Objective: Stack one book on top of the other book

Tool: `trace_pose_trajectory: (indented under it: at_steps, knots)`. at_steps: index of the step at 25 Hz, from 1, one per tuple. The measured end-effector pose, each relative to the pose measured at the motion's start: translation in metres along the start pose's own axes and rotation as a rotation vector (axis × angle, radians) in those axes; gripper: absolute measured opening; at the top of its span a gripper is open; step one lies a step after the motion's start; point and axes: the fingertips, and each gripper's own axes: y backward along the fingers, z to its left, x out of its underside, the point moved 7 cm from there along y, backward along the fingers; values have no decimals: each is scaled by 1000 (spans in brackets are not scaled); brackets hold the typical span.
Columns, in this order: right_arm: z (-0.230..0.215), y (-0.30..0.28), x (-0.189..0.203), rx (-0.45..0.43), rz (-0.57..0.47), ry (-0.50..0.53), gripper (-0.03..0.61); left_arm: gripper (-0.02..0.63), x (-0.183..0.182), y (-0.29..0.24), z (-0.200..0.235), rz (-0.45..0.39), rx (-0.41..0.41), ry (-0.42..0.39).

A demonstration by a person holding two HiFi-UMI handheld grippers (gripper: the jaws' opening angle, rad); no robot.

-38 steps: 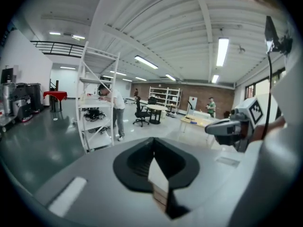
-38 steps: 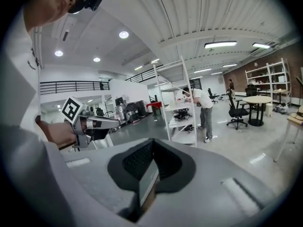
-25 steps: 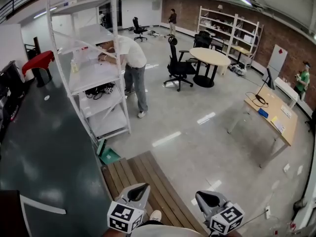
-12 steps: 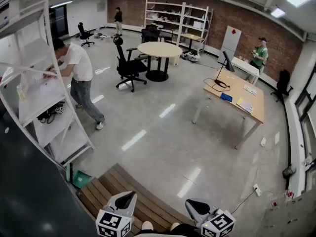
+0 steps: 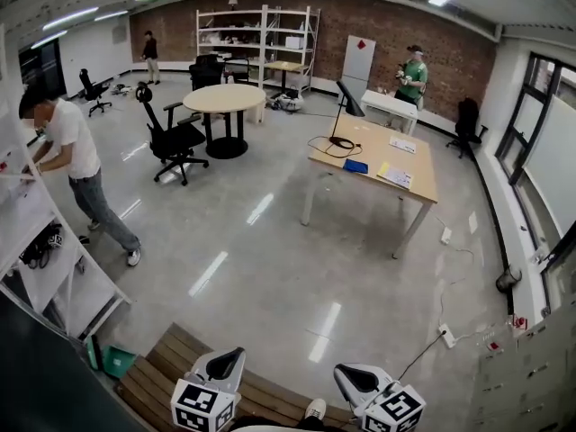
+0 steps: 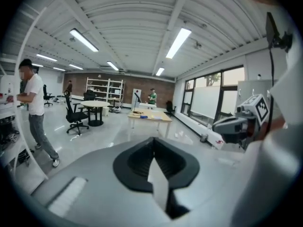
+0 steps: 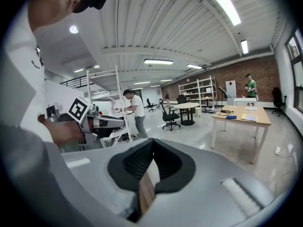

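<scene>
**A:** Left gripper (image 6: 152, 148): jaws pressed together, nothing in them. Right gripper (image 7: 151, 148) is the same, closed and empty.

**B:** And the books?

**A:** My guess is the blue flat thing (image 5: 355, 166) and the pale one (image 5: 394, 175) near it. Both lie on the wooden desk (image 5: 373, 147), well apart from both grippers.

**B:** Trouble ahead?

**A:** Plenty. Jaws that reach the desk closed only shove a flat book, maybe into the black lamp (image 5: 346, 106) at the desk's far end, maybe off the desk's edge. Even once they're opened, a thin cover could slip out.
</scene>
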Motion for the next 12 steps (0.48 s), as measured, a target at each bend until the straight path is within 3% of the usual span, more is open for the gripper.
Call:
trace_pose_trajectory:
  at_steps: [7,12]
  knots:
    - [-91,34,45,98,-38,-42,2,6,11,-101,-50,33,86,16]
    - [-149,65,64,172,-38,-105,2,6,-2,-167,-89,48,164,-39]
